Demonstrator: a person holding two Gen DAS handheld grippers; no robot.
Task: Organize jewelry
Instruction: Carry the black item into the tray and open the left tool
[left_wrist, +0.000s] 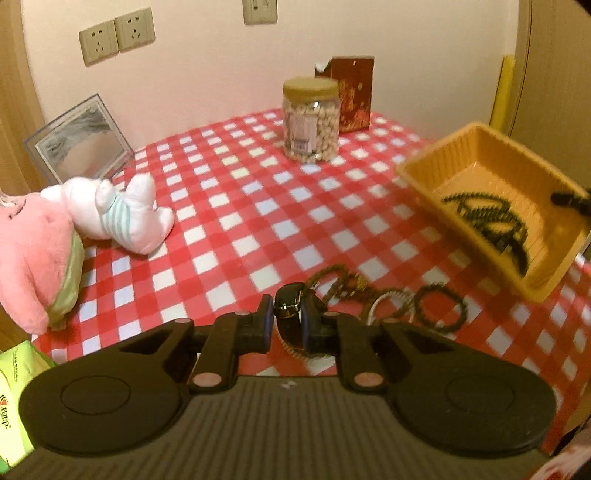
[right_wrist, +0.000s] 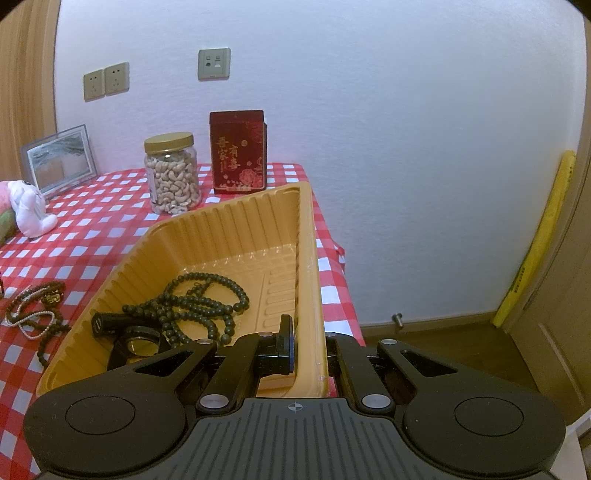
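Note:
My left gripper (left_wrist: 289, 314) is shut on a dark watch (left_wrist: 290, 303) with a black strap, held just above the checked tablecloth. Just right of it lie several bead bracelets (left_wrist: 437, 306) and a brown bead string (left_wrist: 341, 282). My right gripper (right_wrist: 309, 341) is shut on the right wall of the orange tray (right_wrist: 236, 221). The tray holds a dark green bead necklace (right_wrist: 199, 301) and a black watch (right_wrist: 136, 341). In the left wrist view the tray (left_wrist: 461, 147) looks tilted at the right, with the beads (left_wrist: 487, 218) inside.
A jar of cashews (right_wrist: 171, 173) and a red box (right_wrist: 238, 151) stand at the back of the table. A picture frame (left_wrist: 79, 138) and plush toys (left_wrist: 122, 210) are at the left. The table's right edge (right_wrist: 332, 258) drops to the floor. More beads (right_wrist: 35, 306) lie left of the tray.

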